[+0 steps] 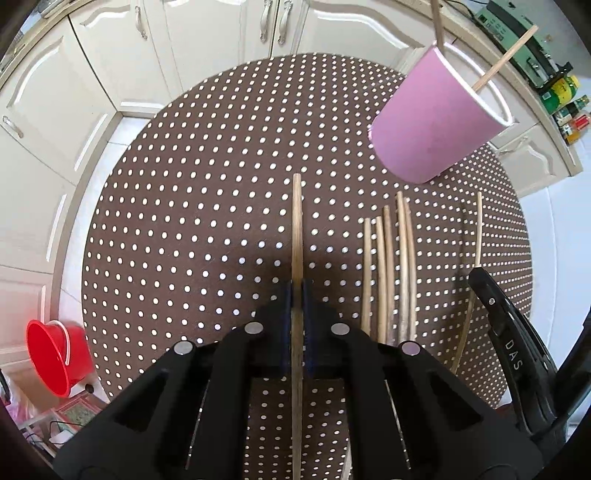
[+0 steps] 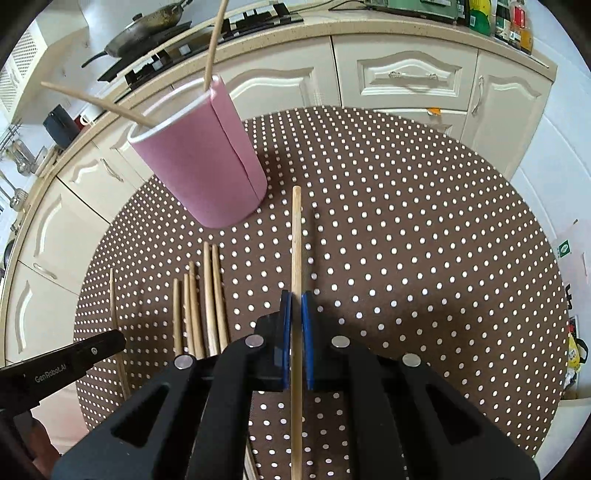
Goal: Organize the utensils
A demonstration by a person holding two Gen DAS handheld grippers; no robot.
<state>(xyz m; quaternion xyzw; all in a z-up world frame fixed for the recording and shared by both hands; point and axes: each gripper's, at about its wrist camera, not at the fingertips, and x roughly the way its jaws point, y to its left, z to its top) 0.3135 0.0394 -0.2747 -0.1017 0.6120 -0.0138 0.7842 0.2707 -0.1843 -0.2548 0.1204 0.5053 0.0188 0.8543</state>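
Cream cabinets (image 2: 402, 79) with curved metal handles run behind the round surface's brown, white-dotted cloth (image 2: 406, 229); a dark frying pan (image 2: 147, 29) sits on the stove (image 2: 192, 55); bottles (image 1: 565, 107) crowd the counter; a red bucket (image 1: 55, 356) stands on the floor.

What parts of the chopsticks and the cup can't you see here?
- Cup inside: both views, its pink wall hides the lower ends of the two chopsticks standing in it.
- Loose chopsticks: near ends hidden behind the right gripper.
- Left gripper's chopstick: rear end cut off at the bottom edge.
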